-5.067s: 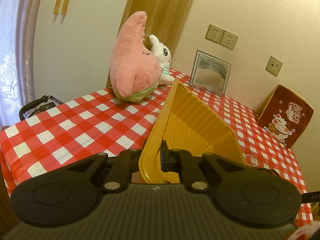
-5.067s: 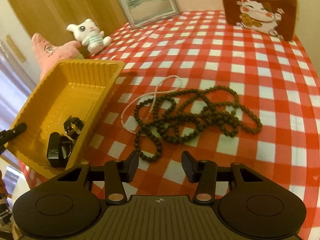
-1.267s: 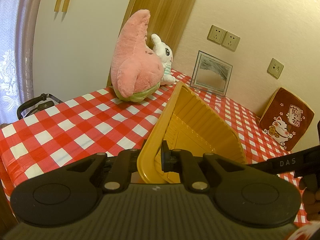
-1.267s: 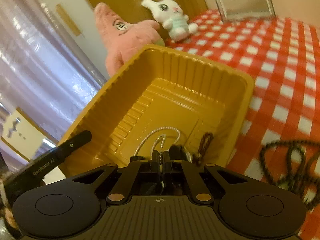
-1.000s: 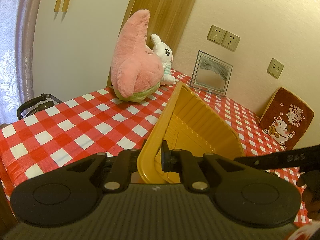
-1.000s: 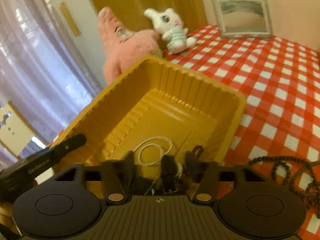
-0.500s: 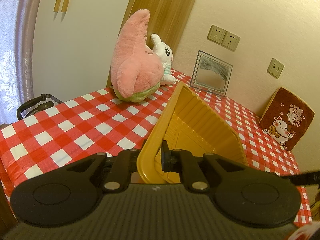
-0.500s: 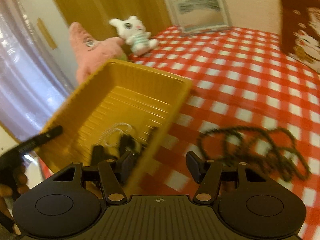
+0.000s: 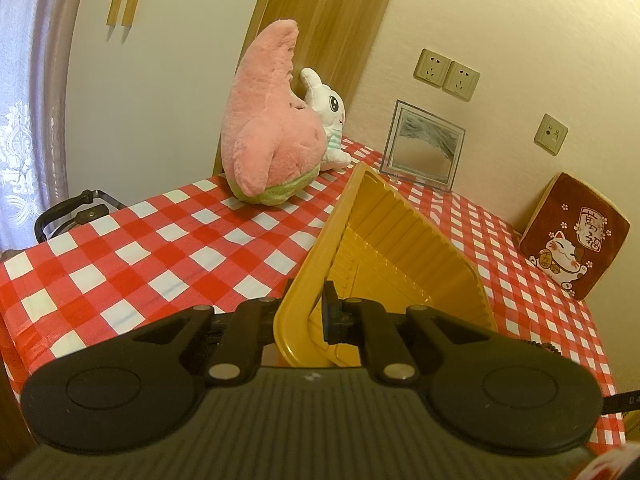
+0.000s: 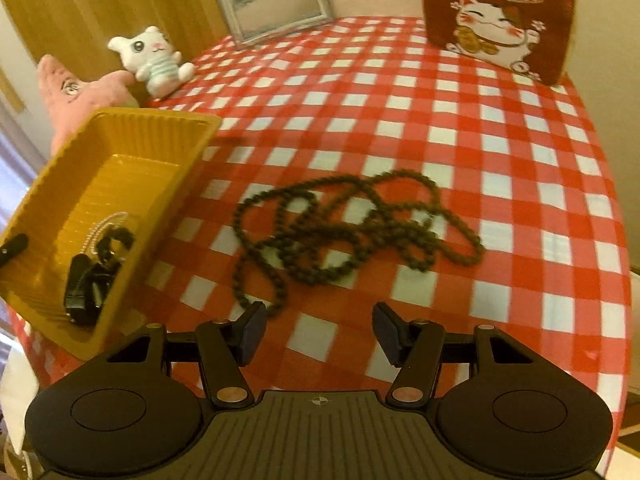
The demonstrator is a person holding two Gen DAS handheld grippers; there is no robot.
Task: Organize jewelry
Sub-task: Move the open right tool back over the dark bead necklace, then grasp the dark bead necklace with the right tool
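My left gripper [image 9: 308,312] is shut on the near rim of the yellow tray [image 9: 400,248] and holds it tilted. In the right wrist view the yellow tray [image 10: 132,152] stands at the left, with a white pearl necklace [image 10: 106,224] and dark jewelry [image 10: 92,276] inside. A long dark bead necklace [image 10: 352,228] lies tangled on the checked tablecloth [image 10: 440,120], just ahead of my right gripper [image 10: 318,332], which is open and empty above the cloth.
A pink plush [image 9: 272,136] and a white plush rabbit [image 10: 154,60] stand at the table's far side by the wooden door. A framed picture [image 10: 276,0] and a lucky-cat cushion [image 10: 496,12] lean on the wall. The table edge runs along the right.
My right gripper let go of the white pearl necklace in the tray, opened, and swung right from the tray to above the dark bead necklace. The left gripper kept holding the tray.
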